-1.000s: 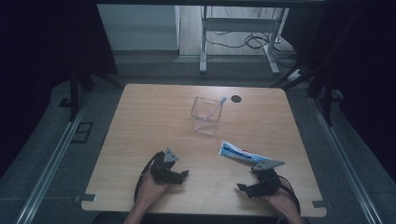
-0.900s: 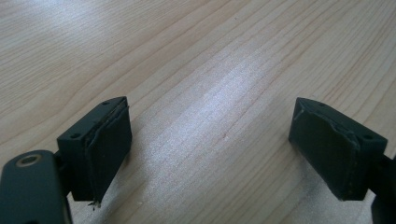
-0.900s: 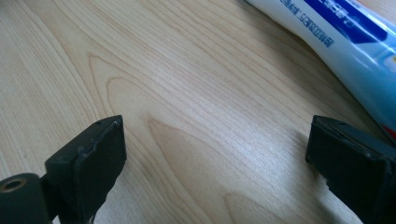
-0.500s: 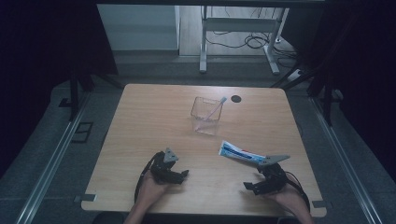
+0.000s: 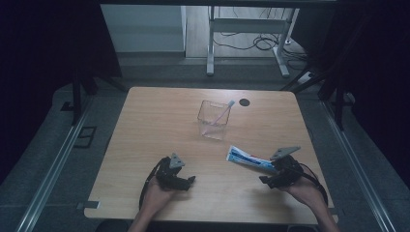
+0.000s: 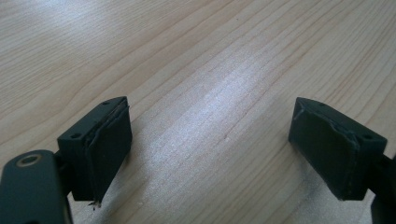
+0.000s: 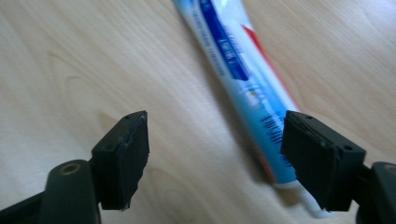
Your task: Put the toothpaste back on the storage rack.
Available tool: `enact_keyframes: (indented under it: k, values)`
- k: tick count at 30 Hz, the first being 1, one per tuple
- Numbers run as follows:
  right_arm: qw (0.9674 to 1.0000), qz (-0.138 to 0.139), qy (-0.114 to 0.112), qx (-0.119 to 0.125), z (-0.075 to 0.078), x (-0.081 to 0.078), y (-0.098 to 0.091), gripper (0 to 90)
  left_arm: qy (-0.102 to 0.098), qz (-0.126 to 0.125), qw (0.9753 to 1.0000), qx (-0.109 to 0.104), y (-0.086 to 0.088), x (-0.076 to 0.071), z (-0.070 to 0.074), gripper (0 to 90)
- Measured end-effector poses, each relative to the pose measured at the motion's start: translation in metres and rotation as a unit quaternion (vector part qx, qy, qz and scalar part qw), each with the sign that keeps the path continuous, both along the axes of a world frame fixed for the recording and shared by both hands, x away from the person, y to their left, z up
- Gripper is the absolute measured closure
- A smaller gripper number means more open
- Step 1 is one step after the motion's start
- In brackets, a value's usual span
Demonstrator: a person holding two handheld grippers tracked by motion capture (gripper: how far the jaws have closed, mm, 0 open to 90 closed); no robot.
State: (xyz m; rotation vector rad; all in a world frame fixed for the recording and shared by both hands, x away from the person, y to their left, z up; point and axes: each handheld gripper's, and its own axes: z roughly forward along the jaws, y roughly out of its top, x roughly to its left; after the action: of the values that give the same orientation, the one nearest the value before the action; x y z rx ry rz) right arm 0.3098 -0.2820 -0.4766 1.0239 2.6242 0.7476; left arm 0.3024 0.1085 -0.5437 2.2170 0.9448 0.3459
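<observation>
A toothpaste tube (image 7: 243,79) lies flat on the wooden tabletop (image 5: 159,121), its end just beside one jaw of the released right tongs (image 7: 217,154); left tongs (image 6: 210,154) gape over bare wood.

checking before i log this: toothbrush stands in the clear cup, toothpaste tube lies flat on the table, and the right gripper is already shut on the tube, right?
Not quite. The right gripper is open: in the right gripper view its jaws stand apart, with the toothpaste tube lying by one jaw, ungripped. The rest holds: the toothbrush stands in the clear cup and the tube lies flat on the table.
</observation>
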Motion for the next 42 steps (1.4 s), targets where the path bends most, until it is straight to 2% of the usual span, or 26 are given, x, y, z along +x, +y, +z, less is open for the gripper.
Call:
enact_keyframes:
  k: [6,12,13,17,25,27,31,34,38,42]
  values:
    - [0.9995,0.005,0.005,-0.031,0.001,0.022,0.0,30.6,0.0,-0.001,1.0,0.001,0.0,0.0,0.0,13.4]
    - [0.9976,0.031,0.012,-0.061,0.0,0.039,0.009,38.3,0.0,0.0,1.0,0.0,0.0,0.0,0.0,13.4]
    - [0.9976,0.031,0.012,-0.061,0.0,0.039,0.009,38.3,0.0,0.0,1.0,0.0,0.0,0.0,0.0,13.4]
    - [0.995,0.046,0.021,-0.087,-0.007,0.049,0.023,42.5,0.001,0.0,1.0,0.001,0.0,0.0,0.0,13.4]
    - [0.9922,0.062,0.028,-0.104,-0.016,0.06,0.039,43.6,0.001,0.0,1.0,0.001,0.0,0.0,0.0,13.4]
    - [0.9906,0.069,0.03,-0.114,-0.018,0.063,0.044,46.6,0.001,0.0,1.0,0.001,0.0,0.0,0.0,13.4]
    - [0.9906,0.071,0.034,-0.112,-0.017,0.066,0.047,55.9,0.0,0.0,1.0,0.001,0.0,0.0,0.0,13.4]
    - [0.9908,0.064,0.018,-0.118,-0.012,0.069,0.046,68.3,0.0,-0.001,1.0,0.001,0.0,0.0,0.0,13.4]
    - [0.9934,0.041,0.033,-0.102,-0.011,0.072,0.043,71.9,0.0,-0.001,1.0,0.001,0.0,0.0,0.0,13.4]
    - [0.9943,0.028,0.04,-0.095,-0.01,0.074,0.041,74.2,0.0,-0.001,1.0,0.001,0.0,0.0,0.0,13.4]
